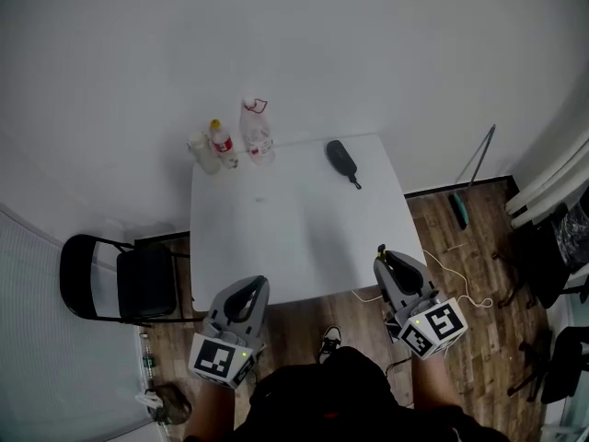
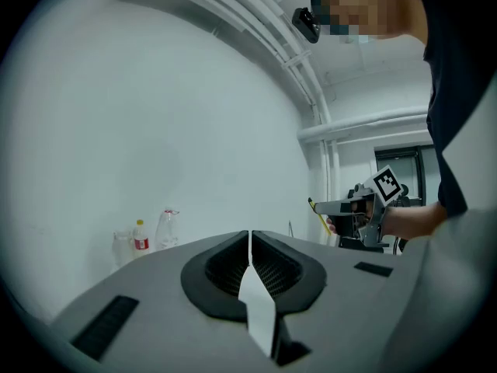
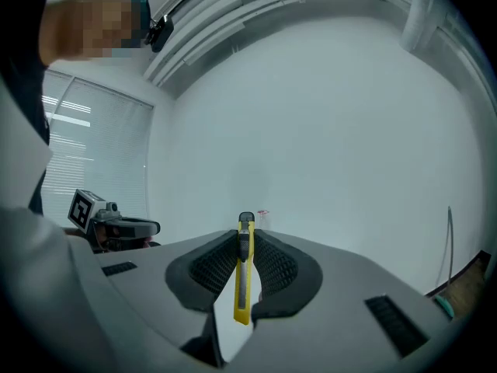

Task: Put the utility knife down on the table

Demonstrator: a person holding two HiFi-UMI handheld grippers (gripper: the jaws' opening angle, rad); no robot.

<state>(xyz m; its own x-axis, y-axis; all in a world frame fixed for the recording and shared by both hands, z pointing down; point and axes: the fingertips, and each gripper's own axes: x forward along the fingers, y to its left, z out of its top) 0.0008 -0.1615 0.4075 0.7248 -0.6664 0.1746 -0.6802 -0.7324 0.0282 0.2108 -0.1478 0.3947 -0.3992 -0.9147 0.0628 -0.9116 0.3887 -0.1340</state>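
Facing a white counter (image 1: 294, 228) on a wood-plank floor (image 1: 460, 247), a person held a gripper in each hand below the counter's near edge, in the lower part of the head view. A black folding chair (image 1: 120, 279) stood at the left of the frame, beside the counter's lower left corner.

The left gripper (image 1: 250, 285) sat at lower centre-left. Its own view showed its jaws pressed together with nothing between them. The right gripper (image 1: 385, 258) sat at lower right, by the counter's near right corner, and its jaws were clamped on the yellow utility knife (image 3: 244, 274). The knife stood on end in the centre of the right gripper view, its dark tip poking above the pads and its lower end hanging below them. It was held off the counter.

Three clear plastic bottles (image 1: 222, 144) were clustered at the counter's far left corner, in the upper centre of the frame. A dark oblong object (image 1: 342, 160) with a short handle lay near the far right corner, well apart from both grippers.
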